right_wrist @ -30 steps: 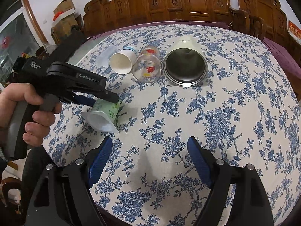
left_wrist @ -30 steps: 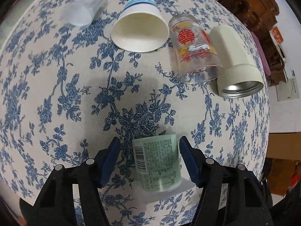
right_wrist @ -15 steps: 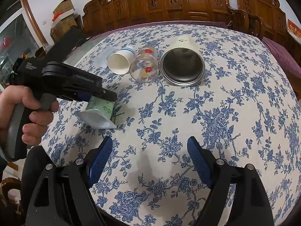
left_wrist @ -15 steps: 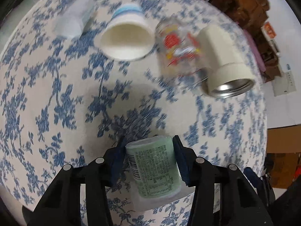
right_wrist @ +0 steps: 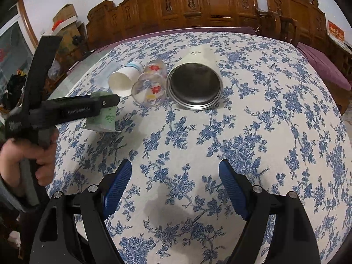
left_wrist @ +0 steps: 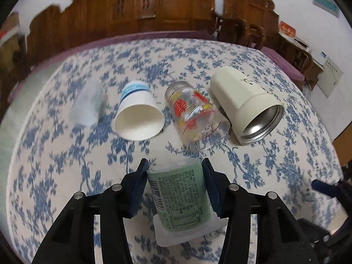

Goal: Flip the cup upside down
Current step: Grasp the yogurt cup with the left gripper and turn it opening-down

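My left gripper (left_wrist: pixel 175 169) is shut on a green-labelled plastic cup (left_wrist: pixel 179 194), its blue pads against both sides. The cup is lifted off the table; its square rim points toward the camera and, in the right wrist view, downward (right_wrist: pixel 105 118). The left gripper (right_wrist: pixel 105 101) shows there at the left, held level by a hand. My right gripper (right_wrist: pixel 175 176) is open and empty above the near part of the table.
A white paper cup (left_wrist: pixel 138 114), a printed glass (left_wrist: pixel 195 114), a cream metal tumbler (left_wrist: pixel 246 105) and a clear plastic cup (left_wrist: pixel 88 105) lie on their sides in a row on the blue floral tablecloth (right_wrist: pixel 264 121). Carved wooden chairs (right_wrist: pixel 209 2) stand behind.
My left gripper closed on the green cup, lifted it off the table and tilted from pointing down to level, turning the cup's rim downward. The right gripper stayed still and open.
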`<state>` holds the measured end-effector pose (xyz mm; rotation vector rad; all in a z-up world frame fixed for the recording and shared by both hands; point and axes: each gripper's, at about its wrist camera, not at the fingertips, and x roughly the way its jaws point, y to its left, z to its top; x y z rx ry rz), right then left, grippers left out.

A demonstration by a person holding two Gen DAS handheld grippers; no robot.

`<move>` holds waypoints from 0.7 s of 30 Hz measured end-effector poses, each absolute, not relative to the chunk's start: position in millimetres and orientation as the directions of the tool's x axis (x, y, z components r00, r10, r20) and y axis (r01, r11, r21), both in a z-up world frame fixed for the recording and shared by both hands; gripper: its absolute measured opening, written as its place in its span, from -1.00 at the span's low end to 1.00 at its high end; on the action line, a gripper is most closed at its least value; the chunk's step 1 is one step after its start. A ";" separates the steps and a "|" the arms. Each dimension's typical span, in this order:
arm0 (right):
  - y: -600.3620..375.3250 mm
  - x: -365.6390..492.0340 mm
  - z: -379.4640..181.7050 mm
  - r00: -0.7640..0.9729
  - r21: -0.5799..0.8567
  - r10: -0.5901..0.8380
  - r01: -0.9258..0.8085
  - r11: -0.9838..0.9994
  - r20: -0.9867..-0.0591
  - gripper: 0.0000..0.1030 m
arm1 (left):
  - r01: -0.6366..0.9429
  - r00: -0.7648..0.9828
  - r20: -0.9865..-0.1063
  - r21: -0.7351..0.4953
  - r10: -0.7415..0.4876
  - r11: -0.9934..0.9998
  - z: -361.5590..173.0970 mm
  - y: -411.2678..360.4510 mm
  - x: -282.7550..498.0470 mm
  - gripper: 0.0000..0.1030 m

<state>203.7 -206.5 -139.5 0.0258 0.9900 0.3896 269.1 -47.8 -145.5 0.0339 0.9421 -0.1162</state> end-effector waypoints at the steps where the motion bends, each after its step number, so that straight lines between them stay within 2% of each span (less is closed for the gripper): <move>1: -207.2 205.2 -139.3 0.489 0.196 0.329 -0.304 0.932 -0.808 0.62 | 0.122 0.587 -0.806 -0.005 -0.076 0.993 -147.7 -47.7 268.9 -0.09; 15: -210.8 203.7 -133.4 0.510 0.191 0.323 -0.294 0.937 -0.797 0.62 | 0.163 0.644 -0.764 0.094 -0.034 0.982 -152.1 -59.5 232.1 -0.10; 21: -211.2 202.0 -132.9 0.513 0.184 0.317 -0.293 0.938 -0.797 0.62 | 0.163 0.631 -0.774 0.066 -0.053 0.984 -155.7 -59.5 217.1 -0.12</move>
